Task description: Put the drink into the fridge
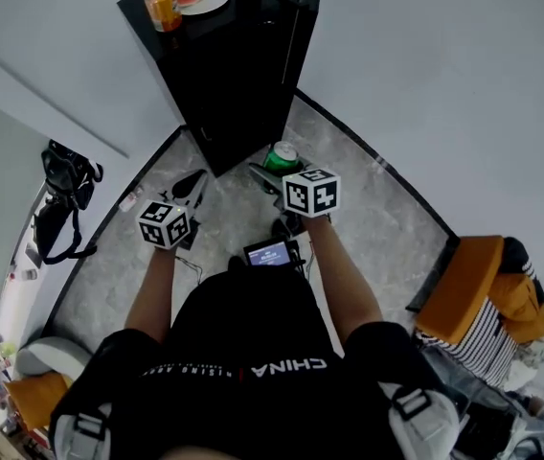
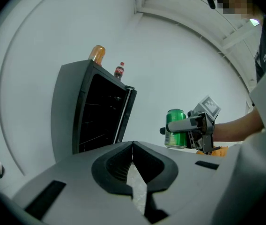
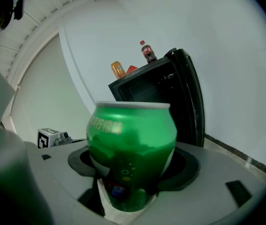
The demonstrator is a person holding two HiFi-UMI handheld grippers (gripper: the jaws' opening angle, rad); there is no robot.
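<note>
here, right tongs [image 1: 274, 169] gripping green can [image 3: 130, 144], left tongs [image 2: 133, 146] closed empty, only head view shows plate [image 1: 216, 1] atop fridge [image 1: 234, 75]

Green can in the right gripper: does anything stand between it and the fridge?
Nothing visible does. The green can, clamped in the right gripper, faces the black fridge, whose door looks swung open to one side. The left gripper is off to the side, shut and empty, not in the path.
</note>
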